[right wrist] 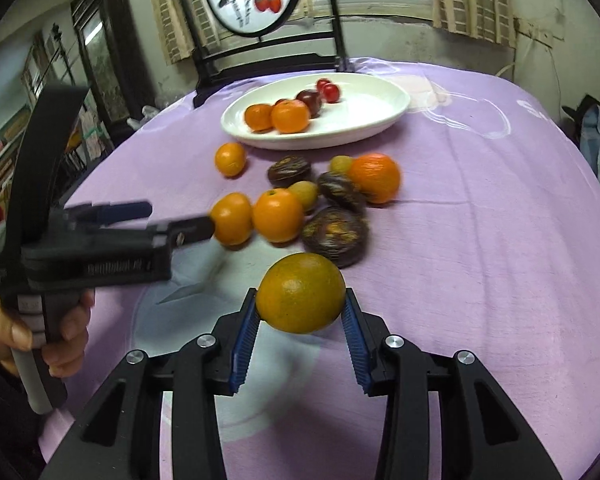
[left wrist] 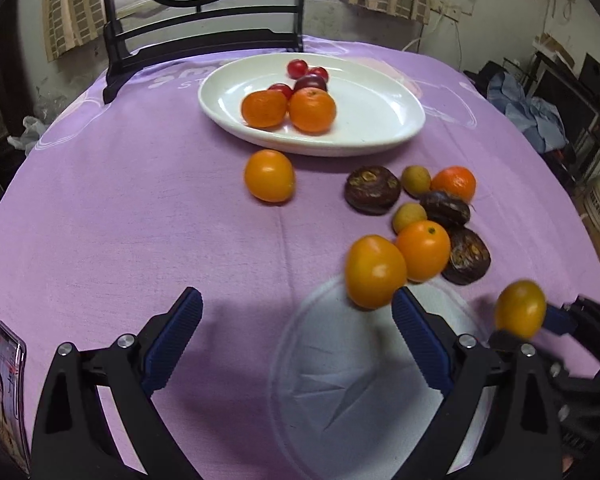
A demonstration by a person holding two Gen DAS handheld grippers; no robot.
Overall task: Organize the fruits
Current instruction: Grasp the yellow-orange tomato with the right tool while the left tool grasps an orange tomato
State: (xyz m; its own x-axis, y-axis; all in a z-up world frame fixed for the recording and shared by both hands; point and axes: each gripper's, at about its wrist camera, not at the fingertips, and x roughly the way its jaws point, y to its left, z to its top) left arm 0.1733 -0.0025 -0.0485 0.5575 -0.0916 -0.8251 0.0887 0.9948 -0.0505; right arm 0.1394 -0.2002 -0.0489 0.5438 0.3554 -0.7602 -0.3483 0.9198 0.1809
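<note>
A white oval plate (left wrist: 380, 120) (right wrist: 372, 116) at the back of the table holds two mandarins (left wrist: 288, 108), a dark plum and cherry tomatoes. Loose oranges, dark brown fruits and small yellow-green fruits lie in a group (left wrist: 424, 216) (right wrist: 324, 196) in front of it, one orange (left wrist: 269, 176) apart to the left. My right gripper (right wrist: 300, 312) is shut on an orange (right wrist: 301, 297), held above the cloth; it also shows in the left wrist view (left wrist: 520, 310). My left gripper (left wrist: 296, 316) (right wrist: 172, 220) is open and empty, its right finger beside an orange (left wrist: 374, 272).
A purple cloth (left wrist: 140, 220) covers the round table. A black chair (left wrist: 204, 44) with a painted round back stands behind the plate. A phone (left wrist: 8, 380) lies at the near left edge. Clutter stands to the right of the table.
</note>
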